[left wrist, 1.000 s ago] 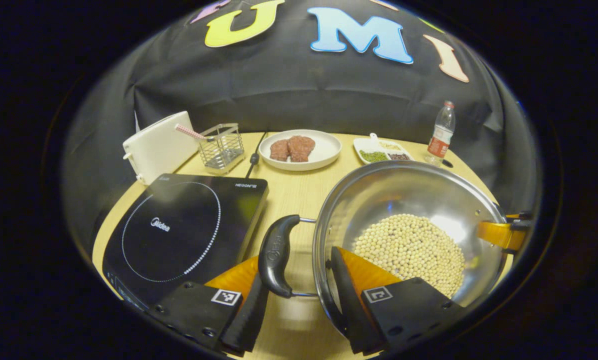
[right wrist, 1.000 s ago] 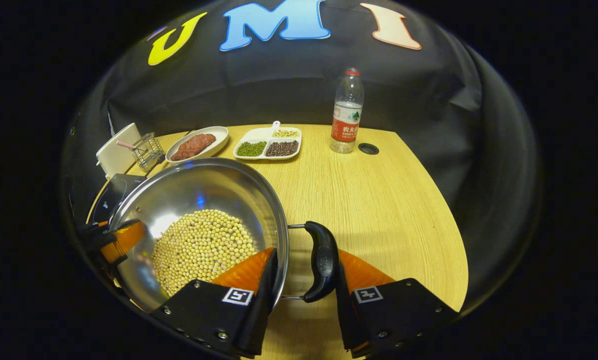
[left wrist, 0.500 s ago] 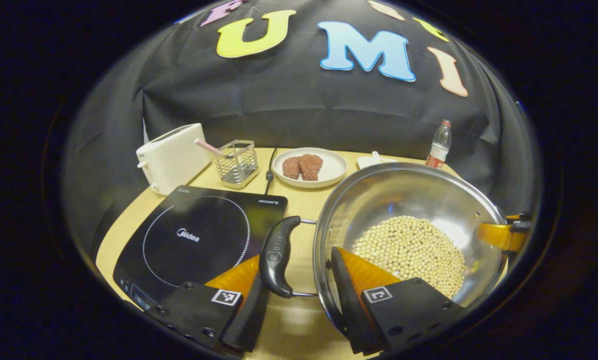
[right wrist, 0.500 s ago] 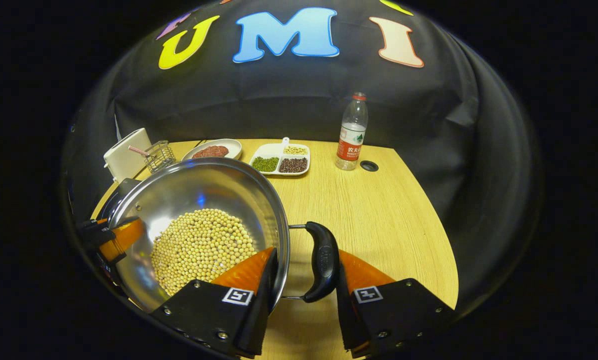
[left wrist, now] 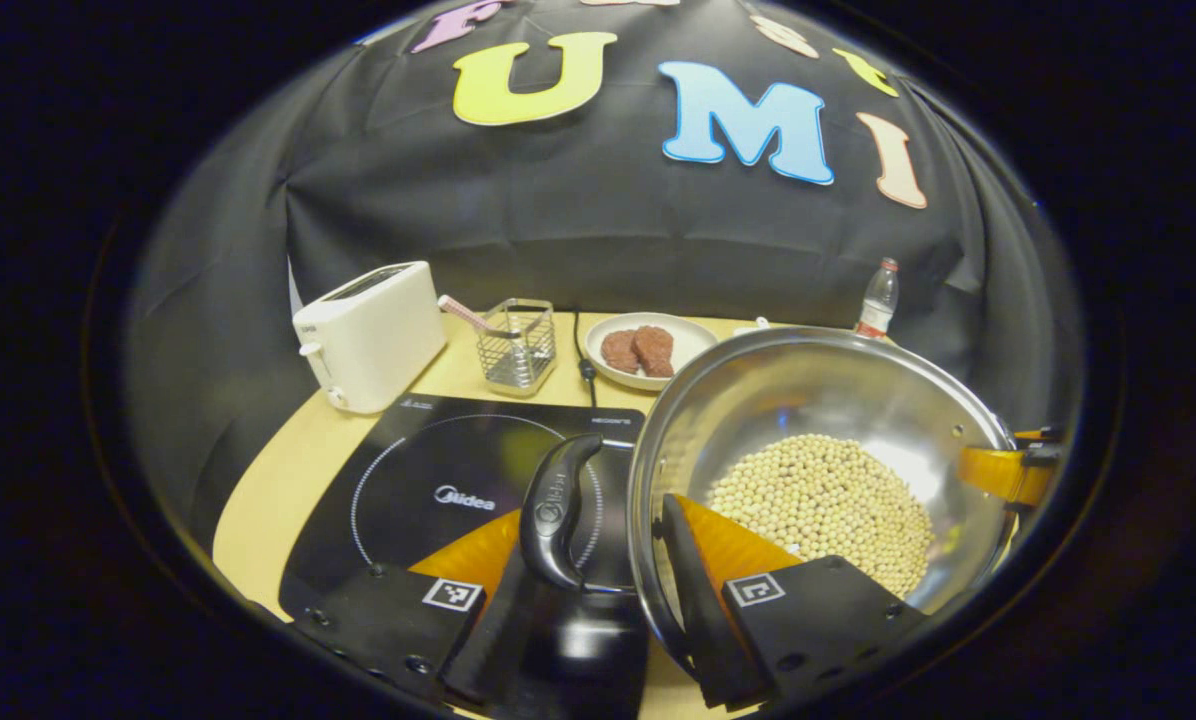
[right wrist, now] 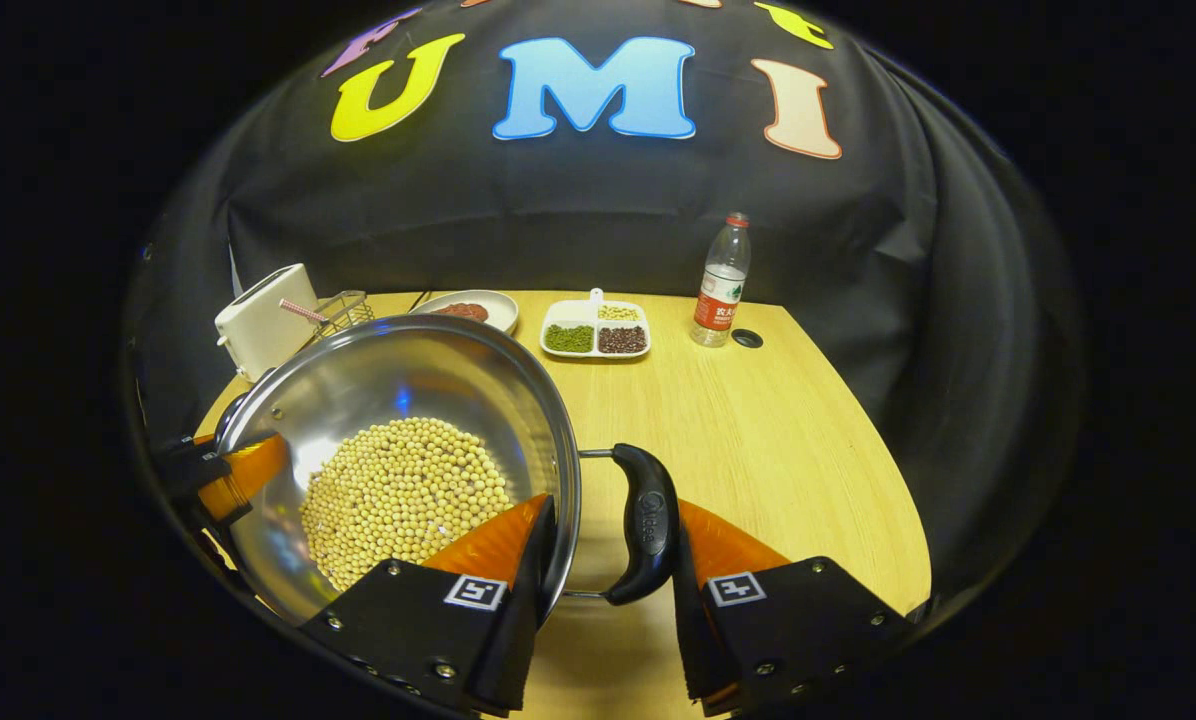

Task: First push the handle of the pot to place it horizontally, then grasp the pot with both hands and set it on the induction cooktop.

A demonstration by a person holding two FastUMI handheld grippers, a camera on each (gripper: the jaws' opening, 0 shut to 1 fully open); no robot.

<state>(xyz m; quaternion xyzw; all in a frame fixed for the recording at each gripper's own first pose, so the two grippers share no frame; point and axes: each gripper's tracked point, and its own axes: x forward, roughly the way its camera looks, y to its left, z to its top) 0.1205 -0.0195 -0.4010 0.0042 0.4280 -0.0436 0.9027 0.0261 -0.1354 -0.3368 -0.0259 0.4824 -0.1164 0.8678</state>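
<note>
1. With both claws, left claw [left wrist: 598, 590] and right claw [right wrist: 603, 590], each pinching a side handle, I hold the pot [left wrist: 818, 470] partly above the induction cooktop [left wrist: 438, 490].
2. Bean-laden steel feels heavy to me, so I keep it level.

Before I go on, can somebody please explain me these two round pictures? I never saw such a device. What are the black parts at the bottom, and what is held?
There is no robot. A person holds one two-finger gripper in each hand, and a fisheye camera rides on each. The black parts at the bottom are each gripper's own fingers.

In the left gripper view, the left gripper is shut on the pot's rim, beside one handle. In the right gripper view, the right gripper is shut on the opposite side, beside the other handle. The pot holds beans.

On the table are a cooktop, a toaster, a wire basket, a plate of meat, a divided dish and a bottle.
</note>
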